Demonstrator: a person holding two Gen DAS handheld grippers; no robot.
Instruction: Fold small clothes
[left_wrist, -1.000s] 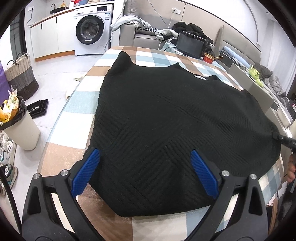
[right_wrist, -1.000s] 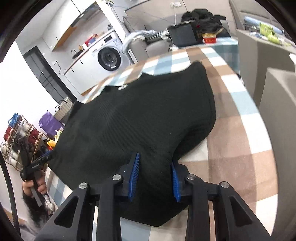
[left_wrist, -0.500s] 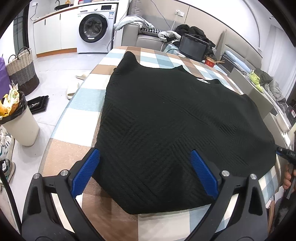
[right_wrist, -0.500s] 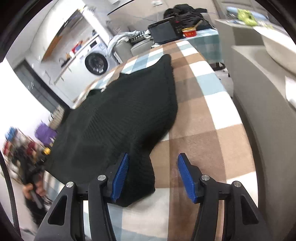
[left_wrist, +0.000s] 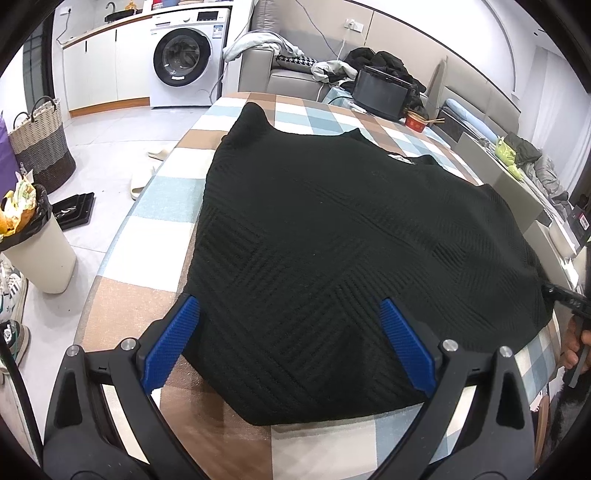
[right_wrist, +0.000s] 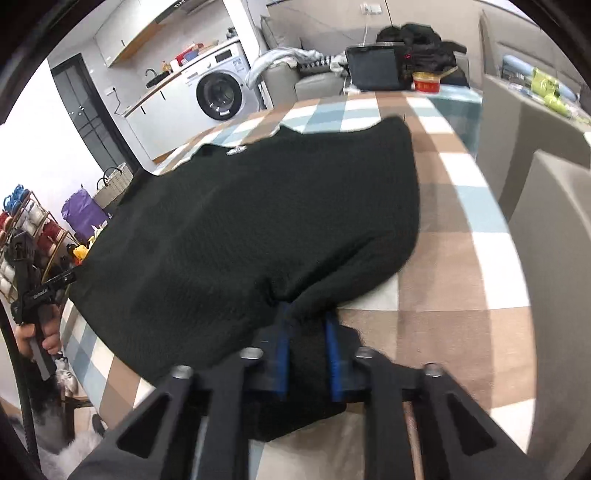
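A black knit sweater (left_wrist: 332, 236) lies spread flat on the checked tablecloth (left_wrist: 162, 192). My left gripper (left_wrist: 288, 339) is open, its blue pads on either side of the sweater's near hem, low over it. In the right wrist view the same sweater (right_wrist: 258, 221) fills the middle. My right gripper (right_wrist: 306, 350) is shut on the sweater's near corner, with cloth bunched between the blue pads. The right gripper shows at the far right edge of the left wrist view (left_wrist: 569, 299).
A black case (left_wrist: 380, 92) and a red bowl (left_wrist: 417, 120) stand at the table's far end. A bin (left_wrist: 33, 240), basket (left_wrist: 40, 147) and slippers (left_wrist: 144, 177) are on the floor to the left. Grey chairs (right_wrist: 546, 184) stand along the right side.
My right gripper opened beside the sweater's corner half a second ago and has now closed on that corner. My left gripper stayed open and drew slightly back over the hem.
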